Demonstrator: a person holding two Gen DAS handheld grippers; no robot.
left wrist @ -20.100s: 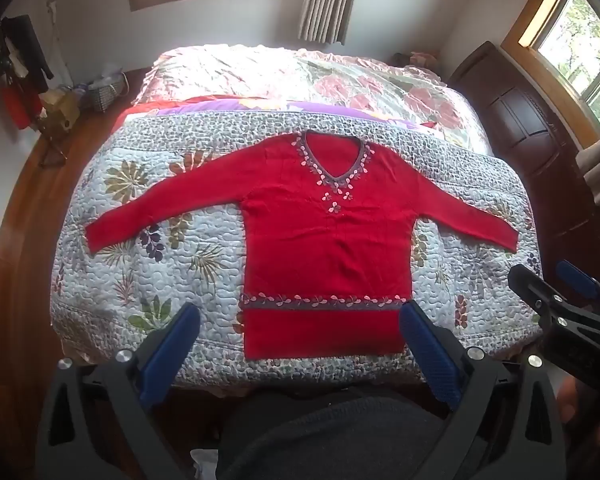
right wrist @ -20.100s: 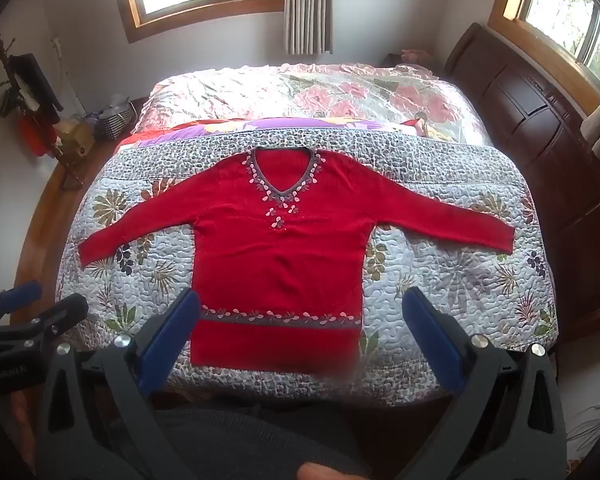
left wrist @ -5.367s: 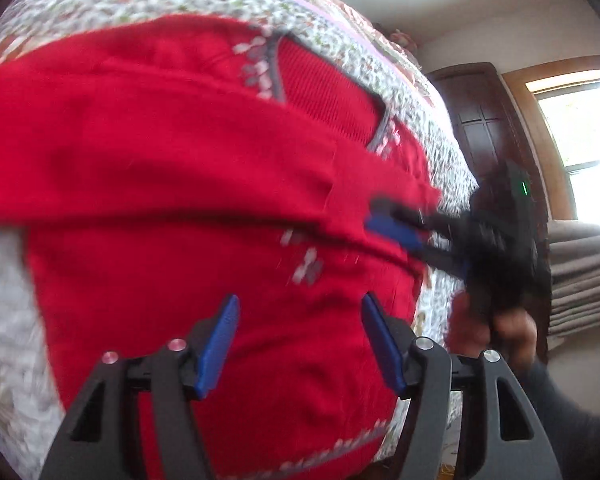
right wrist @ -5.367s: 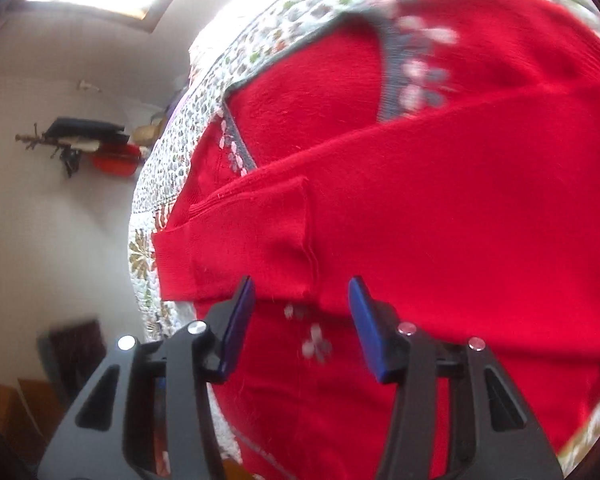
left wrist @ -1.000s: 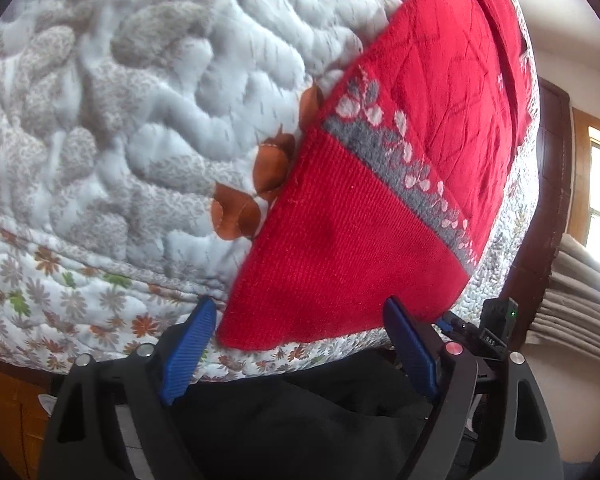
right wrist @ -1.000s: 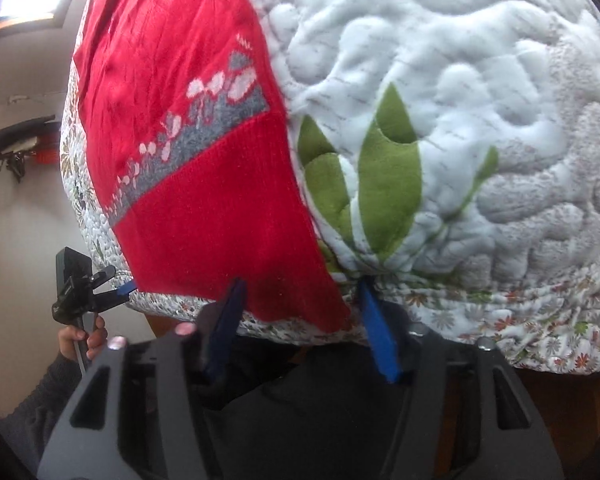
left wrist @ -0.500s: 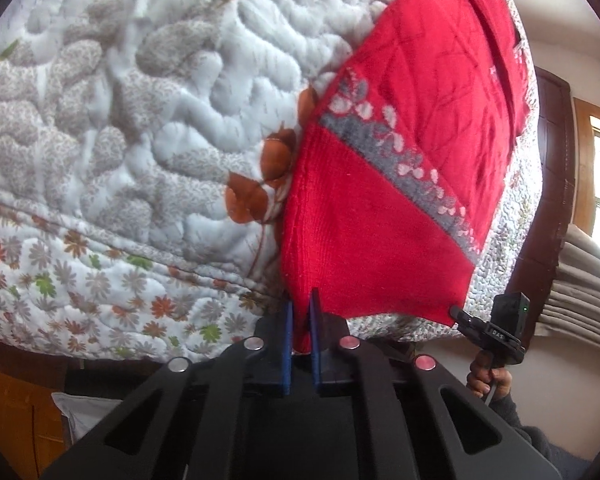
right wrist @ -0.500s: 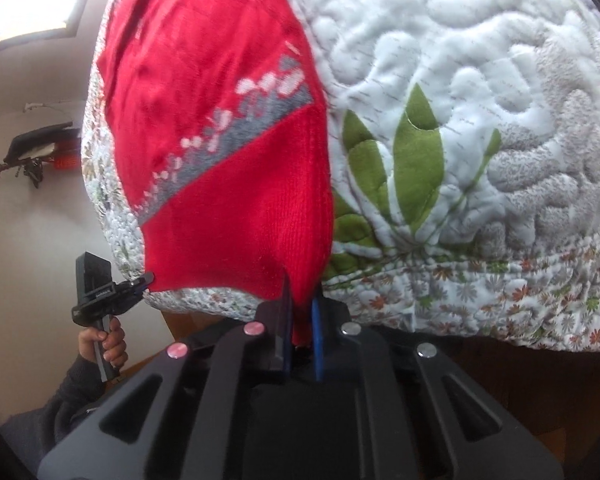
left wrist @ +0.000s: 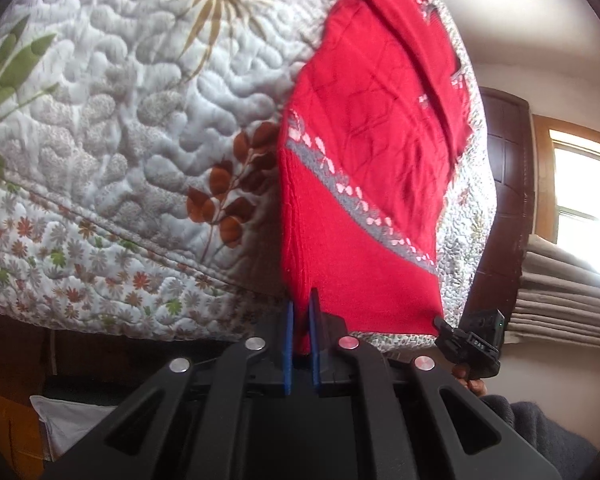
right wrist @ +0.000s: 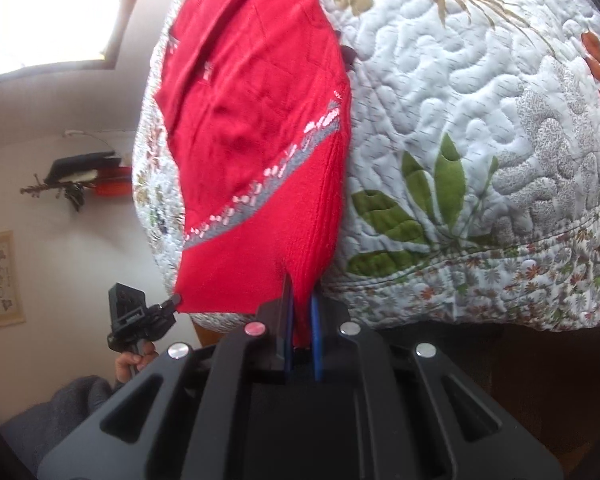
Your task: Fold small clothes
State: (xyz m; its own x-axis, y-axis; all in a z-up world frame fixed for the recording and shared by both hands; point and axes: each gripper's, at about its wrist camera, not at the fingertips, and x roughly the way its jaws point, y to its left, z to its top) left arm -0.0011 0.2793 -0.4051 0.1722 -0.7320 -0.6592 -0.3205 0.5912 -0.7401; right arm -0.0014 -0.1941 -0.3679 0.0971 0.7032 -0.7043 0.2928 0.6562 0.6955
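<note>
The red sweater point(left wrist: 364, 168) is spread on the quilted bedspread point(left wrist: 120, 120), hem hanging at the bed's near edge. The left gripper point(left wrist: 301, 316) is clamped tight on the hem's left corner. The right gripper point(right wrist: 300, 312) is pinched shut on the right corner. Both sleeves are seen folded across the chest.
</note>
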